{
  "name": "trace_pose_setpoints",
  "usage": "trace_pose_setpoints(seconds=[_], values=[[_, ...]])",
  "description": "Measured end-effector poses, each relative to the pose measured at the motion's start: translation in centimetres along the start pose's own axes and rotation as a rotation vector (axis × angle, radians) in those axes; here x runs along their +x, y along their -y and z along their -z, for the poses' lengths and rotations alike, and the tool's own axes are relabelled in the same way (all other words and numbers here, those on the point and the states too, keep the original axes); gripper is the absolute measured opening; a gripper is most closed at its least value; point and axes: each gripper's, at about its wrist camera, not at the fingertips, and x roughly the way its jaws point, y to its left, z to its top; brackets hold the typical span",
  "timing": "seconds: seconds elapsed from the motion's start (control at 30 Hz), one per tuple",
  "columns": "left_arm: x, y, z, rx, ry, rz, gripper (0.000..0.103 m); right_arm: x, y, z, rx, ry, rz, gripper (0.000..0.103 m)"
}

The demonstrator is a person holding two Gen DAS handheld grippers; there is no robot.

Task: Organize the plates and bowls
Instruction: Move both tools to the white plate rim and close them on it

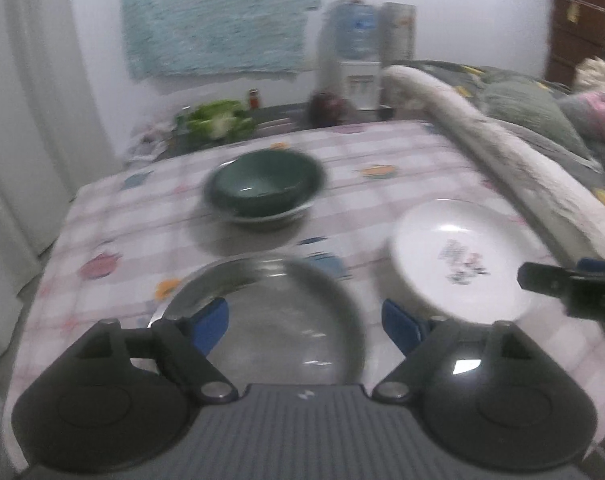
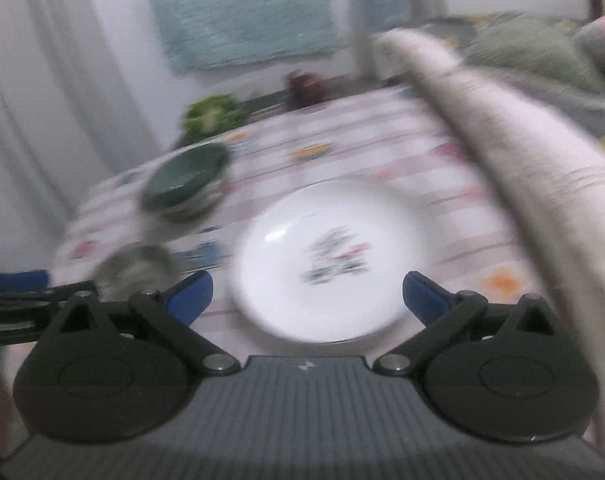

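Bedroom-like setting, pale wall with a shaggy teal hanging, checked pastel tablecloth [image 1: 150,216] over the work surface, quilted bedding off to the right. Both views motion-blurred.

Left gripper [image 1: 304,322] hovers over a shiny round stainless-steel plate [image 1: 270,312] — blue-padded fingers [image 1: 210,326] spread wide, nothing held. Right gripper [image 2: 307,298] sits just short of a glossy white ceramic plate with a small printed motif [image 2: 322,256], fingers likewise apart and empty; contact with the rim can't be confirmed through the blur.

Dark green glazed bowl [image 1: 264,186] sits further back, nested on what looks like a pale bowl or saucer underneath. The three dish groups lie apart from one another.

Judgement: this looks like the approach before a grasp, stacking not started. To do it well — come in low, pinch each plate at its near rim with one finger over and one under, since both are flat and slick. Steel is thin and likely to slide on cloth; ceramic is heavier, so grip deeper and lift level.
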Motion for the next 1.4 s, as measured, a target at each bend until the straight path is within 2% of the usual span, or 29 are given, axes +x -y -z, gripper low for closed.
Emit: trace_pose_setpoints(seconds=[0.1,0.27,0.37,0.5,0.6,0.73,0.9,1.07,1.17,1.23,1.3,1.4], values=[[0.5,3.0,-0.3,0.041,-0.002,0.037,0.086,-0.9,1.4,0.1,-0.079,0.027,0.133,0.102],[1.6,6.7,-0.4,0.076,-0.012,0.072,0.086,-2.1,3.4,0.5,-0.192,0.075,0.293,0.102],[2.6,8.1,-0.4,0.069,-0.027,0.087,0.086,-2.4,5.0,0.1,-0.197,0.102,0.336,0.102],[3.5,9.2,-0.3,0.061,-0.037,0.084,0.086,-2.6,7.4,-0.7,-0.177,0.108,0.274,0.102],[4.0,9.9,-0.3,0.058,-0.038,0.061,0.086,-2.9,8.9,-1.3,-0.156,0.121,0.149,0.102],[4.3,10.0,-0.2,0.024,-0.030,0.040,0.086,-2.1,10.8,-2.1,-0.063,0.124,0.020,0.102],[5.4,10.3,-0.3,0.019,-0.029,0.013,0.086,0.9,12.2,-2.7,0.029,0.074,-0.040,0.101],[6.8,10.3,-0.8,0.024,-0.019,-0.032,0.084,3.9,12.2,-3.3,0.047,0.044,-0.098,0.100],[7.8,10.2,-1.4,0.031,-0.014,-0.052,0.079,5.5,11.8,-3.6,0.040,0.031,-0.137,0.092],[8.8,10.0,-1.8,0.029,-0.022,-0.064,0.078,6.5,11.6,-3.6,0.044,0.012,-0.147,0.081],[9.9,9.6,-2.1,0.016,-0.048,-0.065,0.070,7.5,11.4,-3.6,0.053,-0.008,-0.158,0.072],[11.1,9.1,-2.4,-0.006,-0.081,-0.053,0.065,8.7,11.2,-3.5,0.058,-0.033,-0.166,0.062]])
